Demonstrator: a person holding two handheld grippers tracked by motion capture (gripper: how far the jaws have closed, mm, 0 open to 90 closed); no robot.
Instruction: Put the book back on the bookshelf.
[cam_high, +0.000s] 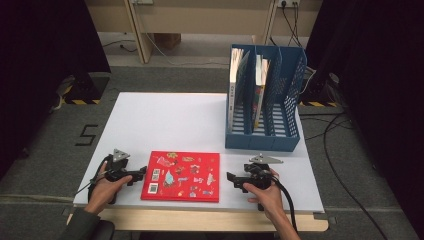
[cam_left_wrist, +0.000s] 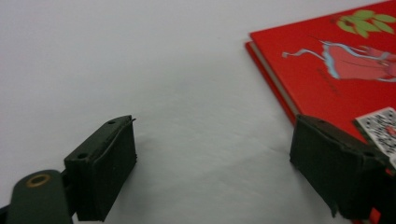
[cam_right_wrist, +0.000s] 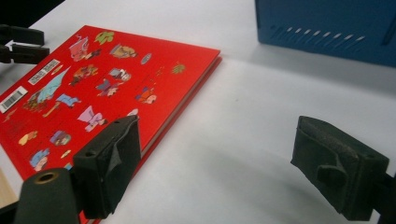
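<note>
The left hand-held gripper (cam_high: 134, 175) rests low at the red book's (cam_high: 181, 175) left edge, jaws spread wide and holding nothing; in its own view one jaw overlaps the cover's corner. The right hand-held gripper (cam_high: 234, 181) sits just beside the book's right edge, likewise released. The book lies flat on the white bench (cam_high: 165, 120) near the front edge (its cover shows small cartoon figures and a barcode). Behind it to the right stands a blue file rack (cam_high: 280, 95) holding upright books (cam_high: 235, 85).
</note>
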